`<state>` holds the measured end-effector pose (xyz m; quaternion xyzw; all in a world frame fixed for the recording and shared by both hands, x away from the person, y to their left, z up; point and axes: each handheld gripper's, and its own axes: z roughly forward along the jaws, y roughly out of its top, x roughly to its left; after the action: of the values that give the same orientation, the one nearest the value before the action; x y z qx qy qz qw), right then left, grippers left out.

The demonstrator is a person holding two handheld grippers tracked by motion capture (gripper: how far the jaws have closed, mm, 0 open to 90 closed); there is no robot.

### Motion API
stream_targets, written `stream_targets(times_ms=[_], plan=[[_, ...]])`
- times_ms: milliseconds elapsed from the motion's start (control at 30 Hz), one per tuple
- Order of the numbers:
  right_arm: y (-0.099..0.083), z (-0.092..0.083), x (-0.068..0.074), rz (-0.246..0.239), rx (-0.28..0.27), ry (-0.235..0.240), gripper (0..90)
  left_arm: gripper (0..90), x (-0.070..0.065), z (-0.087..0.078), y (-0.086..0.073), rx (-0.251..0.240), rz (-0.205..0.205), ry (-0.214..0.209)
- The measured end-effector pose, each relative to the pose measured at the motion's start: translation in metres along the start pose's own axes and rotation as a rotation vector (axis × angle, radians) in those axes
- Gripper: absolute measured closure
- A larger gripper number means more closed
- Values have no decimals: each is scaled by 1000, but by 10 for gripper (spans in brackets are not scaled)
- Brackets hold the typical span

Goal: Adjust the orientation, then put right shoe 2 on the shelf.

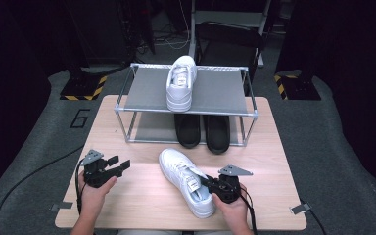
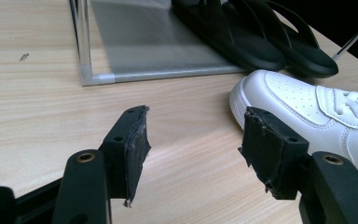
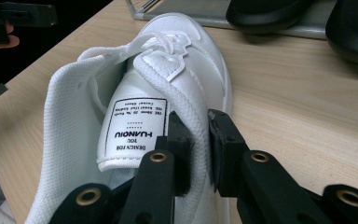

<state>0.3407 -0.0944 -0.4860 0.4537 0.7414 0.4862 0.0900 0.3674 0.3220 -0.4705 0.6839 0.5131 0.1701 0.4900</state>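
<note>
From the high view, a white lace-up leather sneaker (image 1: pixel 186 181) lies on the pale wooden bench (image 1: pixel 142 205), toe towards a grey metal-framed shoe rack (image 1: pixel 210 90) that carries a matching white sneaker (image 1: pixel 181 82) above a pair of black slippers (image 1: pixel 203 130). The right gripper (image 1: pixel 211 186) holds the near sneaker's side; the left gripper (image 1: pixel 122 165) hovers well apart.

In the left gripper view, its fingers (image 2: pixel 135 144) are spread over bare wood, with nothing between them.

In the right gripper view, the fingers (image 3: pixel 226 144) pinch the sneaker's padded collar (beside the printed tongue label).
</note>
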Motion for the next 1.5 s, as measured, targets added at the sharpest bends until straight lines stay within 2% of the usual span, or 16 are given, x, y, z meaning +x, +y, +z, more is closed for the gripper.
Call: stream_targets(times_ms=[300, 400, 767, 1100, 1167, 1500], plan=[[-1, -2, 0, 16, -12, 6, 808, 403, 3, -2, -3, -8, -6, 15], [-2, -3, -2, 24, -16, 10, 808, 403, 4, -3, -3, 4, -6, 11], [-1, -14, -5, 42, -36, 4, 808, 402, 1, 0, -3, 3, -5, 10], [3, -22, -8, 38, -51, -3, 807, 402, 1, -1, -3, 6, -1, 6], [4, -24, -7, 50, -52, -1, 807, 403, 2, -2, -3, 8, -4, 7], [19, -39, -7, 32, -78, 10, 807, 403, 5, -4, -5, -2, -6, 14]])
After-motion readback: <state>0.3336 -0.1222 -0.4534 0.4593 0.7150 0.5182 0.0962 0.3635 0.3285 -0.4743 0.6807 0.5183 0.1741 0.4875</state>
